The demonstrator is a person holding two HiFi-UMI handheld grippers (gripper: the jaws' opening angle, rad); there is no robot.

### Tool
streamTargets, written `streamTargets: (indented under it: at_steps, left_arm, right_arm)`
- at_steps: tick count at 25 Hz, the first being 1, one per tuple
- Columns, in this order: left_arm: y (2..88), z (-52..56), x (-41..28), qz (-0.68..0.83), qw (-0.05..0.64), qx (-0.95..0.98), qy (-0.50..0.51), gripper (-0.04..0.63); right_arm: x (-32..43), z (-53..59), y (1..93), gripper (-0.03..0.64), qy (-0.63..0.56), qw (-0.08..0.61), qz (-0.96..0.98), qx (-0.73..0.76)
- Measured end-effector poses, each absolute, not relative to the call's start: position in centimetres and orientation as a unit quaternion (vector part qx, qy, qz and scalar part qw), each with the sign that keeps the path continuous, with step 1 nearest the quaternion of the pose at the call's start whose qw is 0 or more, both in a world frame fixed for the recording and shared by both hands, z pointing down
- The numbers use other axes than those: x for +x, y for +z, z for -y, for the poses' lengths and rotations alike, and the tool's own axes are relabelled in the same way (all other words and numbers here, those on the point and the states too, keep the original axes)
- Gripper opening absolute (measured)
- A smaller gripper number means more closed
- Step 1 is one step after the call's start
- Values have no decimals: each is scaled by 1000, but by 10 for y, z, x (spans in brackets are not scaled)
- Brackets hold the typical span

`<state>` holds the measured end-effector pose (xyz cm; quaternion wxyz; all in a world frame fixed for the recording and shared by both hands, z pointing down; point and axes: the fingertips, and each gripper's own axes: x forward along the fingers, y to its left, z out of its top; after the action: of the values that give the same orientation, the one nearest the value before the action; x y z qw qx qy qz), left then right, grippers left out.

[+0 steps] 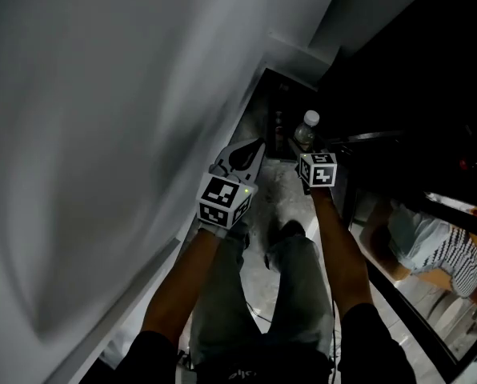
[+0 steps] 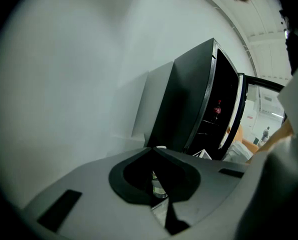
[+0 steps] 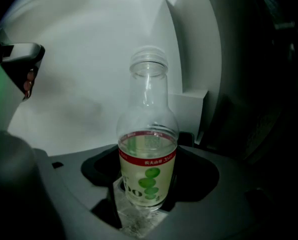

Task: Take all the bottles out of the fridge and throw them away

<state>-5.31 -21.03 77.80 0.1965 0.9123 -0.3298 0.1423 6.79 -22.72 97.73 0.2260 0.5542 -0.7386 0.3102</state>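
Observation:
My right gripper (image 3: pixel 148 156) is shut on a clear bottle (image 3: pixel 147 169) that has a red band, green dots on its label and pale liquid inside. The bottle stands upright between the jaws. In the head view this bottle (image 1: pixel 306 130) shows a white cap just ahead of the right gripper (image 1: pixel 306 149). My left gripper (image 1: pixel 257 146) hangs beside it to the left, its jaws closed to a point with nothing held. In the left gripper view the left gripper (image 2: pixel 152 150) points toward the black fridge (image 2: pixel 194 104), whose door stands ajar.
A white wall (image 1: pixel 102 134) fills the left side. Ahead on the floor is a dark corner recess (image 1: pixel 279 110) with dim bottle-like shapes in it. A dark glass door (image 1: pixel 414 214) runs along the right. The person's legs (image 1: pixel 262 294) are below.

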Motion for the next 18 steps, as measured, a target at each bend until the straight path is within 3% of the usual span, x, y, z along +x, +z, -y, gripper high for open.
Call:
streamTargets:
  at_steps: [9,18]
  left_arm:
    - [803,219,-54,331,197,910,150,2]
    - [725,203,-57,346,204,903,151,2]
  right_arm:
    - [84,229,1017,321,336,223,714,572]
    - [77,198,903,319,317,199,733,568]
